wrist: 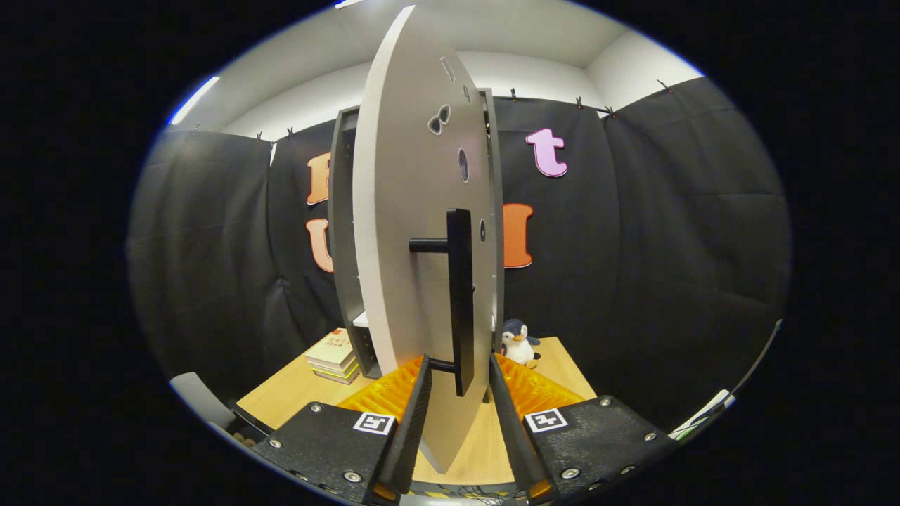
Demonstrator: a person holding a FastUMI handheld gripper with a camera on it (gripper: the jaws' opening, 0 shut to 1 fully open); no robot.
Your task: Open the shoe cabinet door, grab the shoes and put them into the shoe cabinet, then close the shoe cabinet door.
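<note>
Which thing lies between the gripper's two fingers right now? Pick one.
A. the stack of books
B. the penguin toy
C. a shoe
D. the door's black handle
D: the open gripper straddles the door edge, with the black handle between its fingers, neither visibly pressing it.

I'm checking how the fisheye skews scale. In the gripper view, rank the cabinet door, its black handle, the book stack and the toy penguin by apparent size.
1. Cabinet door, though nearness inflates it.
2. Black handle, between the open gripper fingers.
3. Book stack and toy penguin: too alike to rank.
</note>
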